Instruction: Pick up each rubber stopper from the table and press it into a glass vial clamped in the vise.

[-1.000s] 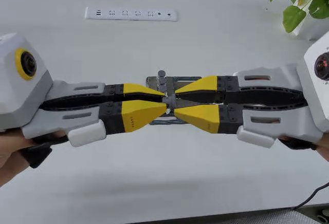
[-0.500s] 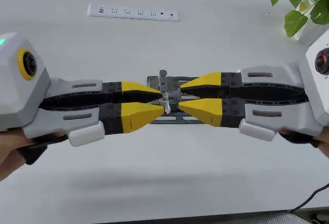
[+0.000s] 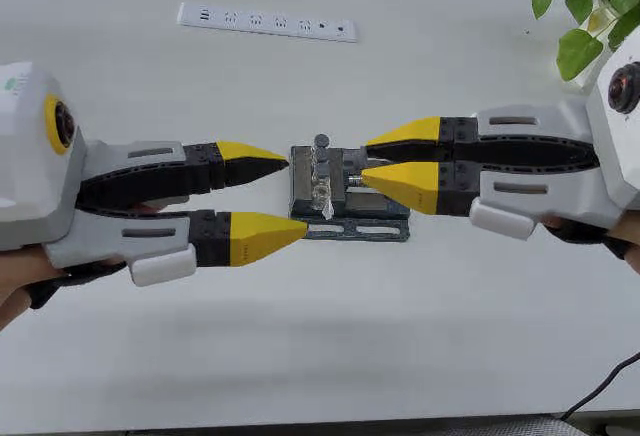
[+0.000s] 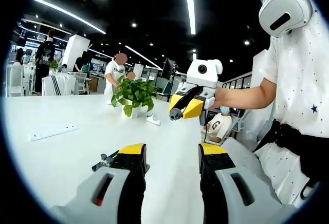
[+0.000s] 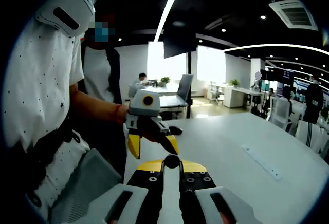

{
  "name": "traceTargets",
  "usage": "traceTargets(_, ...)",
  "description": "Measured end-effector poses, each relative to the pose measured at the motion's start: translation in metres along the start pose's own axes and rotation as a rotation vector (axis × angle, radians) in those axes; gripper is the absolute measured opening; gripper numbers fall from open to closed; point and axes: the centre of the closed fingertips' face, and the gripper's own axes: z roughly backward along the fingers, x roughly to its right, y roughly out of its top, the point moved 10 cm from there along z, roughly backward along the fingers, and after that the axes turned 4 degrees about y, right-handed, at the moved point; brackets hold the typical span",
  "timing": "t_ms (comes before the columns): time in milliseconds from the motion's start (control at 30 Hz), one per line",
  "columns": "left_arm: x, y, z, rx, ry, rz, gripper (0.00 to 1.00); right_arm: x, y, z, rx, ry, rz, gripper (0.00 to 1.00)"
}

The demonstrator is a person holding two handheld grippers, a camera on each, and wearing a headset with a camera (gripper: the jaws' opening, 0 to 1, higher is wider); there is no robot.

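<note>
The right gripper (image 3: 367, 157) is closed narrowly on a dark stopper (image 5: 171, 161), pinched at the very tips over the right half of the vise (image 3: 350, 228); the left gripper (image 3: 292, 198) stands wide and empty at the vise's left edge. A row of vials (image 3: 321, 171) sits clamped in the vise, the near one looking clear and uncapped.

Risks, as I judge them: the tip-only pinch may let the stopper roll or pop out under pressure; an off-centre push could tilt or chip a vial; the left jaws, so near, might knock the row.

Writing: none readable on the power strip (image 3: 268, 21) beyond the vise; a distant person's top (image 4: 216, 125) seems to bear a G.
</note>
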Motion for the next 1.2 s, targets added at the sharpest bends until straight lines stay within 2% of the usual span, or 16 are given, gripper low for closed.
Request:
traceTargets(233,-0.005,-0.014,-0.001,-0.083,0.061,-0.068,0.54,0.017,-0.003,-0.004,-0.099,0.005,0.008,0.05)
traceTargets(433,-0.009,-0.026,0.000,-0.116,0.114,-0.111,0.67,0.039,-0.006,-0.011,-0.243,0.023,0.032,0.05)
traceTargets(500,-0.010,-0.029,0.000,-0.121,0.124,-0.116,0.74,0.042,-0.006,-0.015,-0.275,0.027,0.030,0.05)
traceTargets(600,-0.013,-0.036,0.000,-0.148,0.146,-0.146,0.79,0.050,-0.006,-0.024,-0.354,0.039,0.038,0.05)
traceTargets(800,-0.016,-0.049,0.000,-0.194,0.169,-0.170,0.90,0.068,-0.011,-0.041,-0.488,0.066,0.049,0.05)
traceTargets(967,-0.018,-0.057,0.001,-0.202,0.184,-0.174,0.93,0.079,-0.016,-0.056,-0.594,0.093,0.054,0.05)
traceTargets(1200,-0.020,-0.066,0.003,-0.209,0.203,-0.182,0.97,0.091,-0.033,-0.076,-0.738,0.125,0.058,0.05)
